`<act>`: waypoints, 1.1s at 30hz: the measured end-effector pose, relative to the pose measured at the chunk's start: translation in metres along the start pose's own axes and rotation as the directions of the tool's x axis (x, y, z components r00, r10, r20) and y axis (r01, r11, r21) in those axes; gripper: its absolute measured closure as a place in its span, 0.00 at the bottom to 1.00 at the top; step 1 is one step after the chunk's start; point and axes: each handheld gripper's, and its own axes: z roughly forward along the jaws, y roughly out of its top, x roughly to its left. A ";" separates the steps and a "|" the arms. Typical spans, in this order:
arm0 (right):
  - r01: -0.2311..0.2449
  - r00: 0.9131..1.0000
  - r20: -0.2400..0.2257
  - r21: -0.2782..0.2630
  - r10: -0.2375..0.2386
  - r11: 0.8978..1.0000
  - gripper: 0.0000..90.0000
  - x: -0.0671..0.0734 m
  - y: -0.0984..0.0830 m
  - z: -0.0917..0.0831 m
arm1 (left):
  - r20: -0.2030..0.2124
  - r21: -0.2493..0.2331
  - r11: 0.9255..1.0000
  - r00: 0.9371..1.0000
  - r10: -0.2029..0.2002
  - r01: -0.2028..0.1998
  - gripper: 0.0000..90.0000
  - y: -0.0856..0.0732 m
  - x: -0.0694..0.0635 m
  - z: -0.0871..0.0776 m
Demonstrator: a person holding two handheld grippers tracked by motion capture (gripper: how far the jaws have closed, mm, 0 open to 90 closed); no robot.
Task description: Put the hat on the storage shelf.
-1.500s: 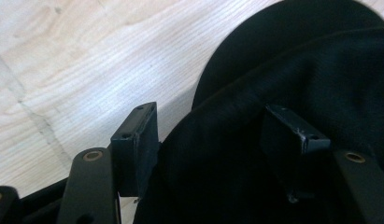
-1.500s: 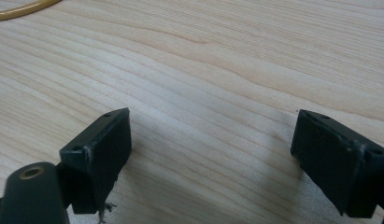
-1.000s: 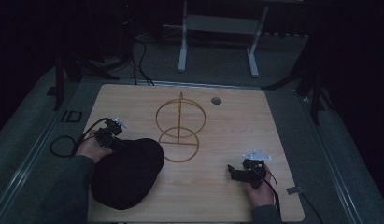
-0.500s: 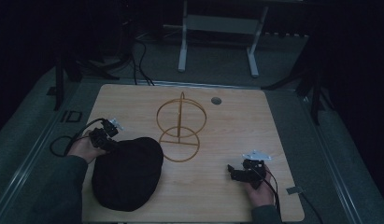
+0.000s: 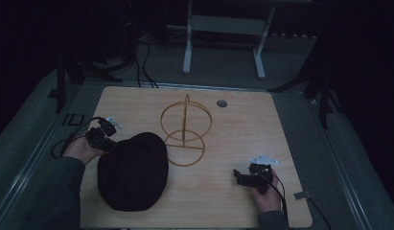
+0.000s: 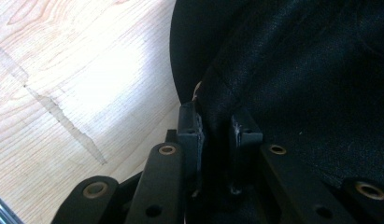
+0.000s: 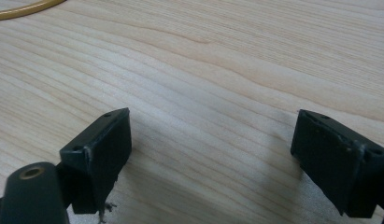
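Note:
A black cloth hat [image 5: 133, 170] lies on the wooden table [image 5: 242, 124] at the front left. At the hat's upper left edge my left gripper [image 5: 106, 139] holds it. Up close, its jaws have just closed and now pinch a fold of the black hat [image 6: 292, 70] brim between their pads [image 6: 191, 135]. A gold wire stand [image 5: 185, 129] made of rings rises at the table's middle, just right of the hat. Near the front right my right gripper [image 5: 238, 175] rests low over the wood, and its jaws [image 7: 213, 158] stand wide apart over bare table [image 7: 217, 84].
A small round grommet [image 5: 222, 103] sits in the tabletop at the back. Cables trail off the table's left side. A metal frame on legs [image 5: 223, 38] stands on the floor behind the table. A curve of the gold ring [image 7: 26, 9] shows in the right gripper view.
My left gripper has shut on the hat's edge and lifted slightly, pulling the hat's near-left side with it. The right hand has stayed put.

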 end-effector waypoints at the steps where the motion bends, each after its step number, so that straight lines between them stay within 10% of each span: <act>1: 0.000 1.000 0.000 0.000 0.000 1.000 0.14 0.000 0.000 0.000 | 0.000 0.003 1.000 1.000 0.003 -0.003 0.86 0.000 0.000 -0.001; 33: 0.003 1.000 -0.002 0.000 -0.003 1.000 0.14 0.000 0.000 0.000 | -0.033 0.030 0.999 0.999 -0.015 0.016 0.87 0.014 0.012 -0.055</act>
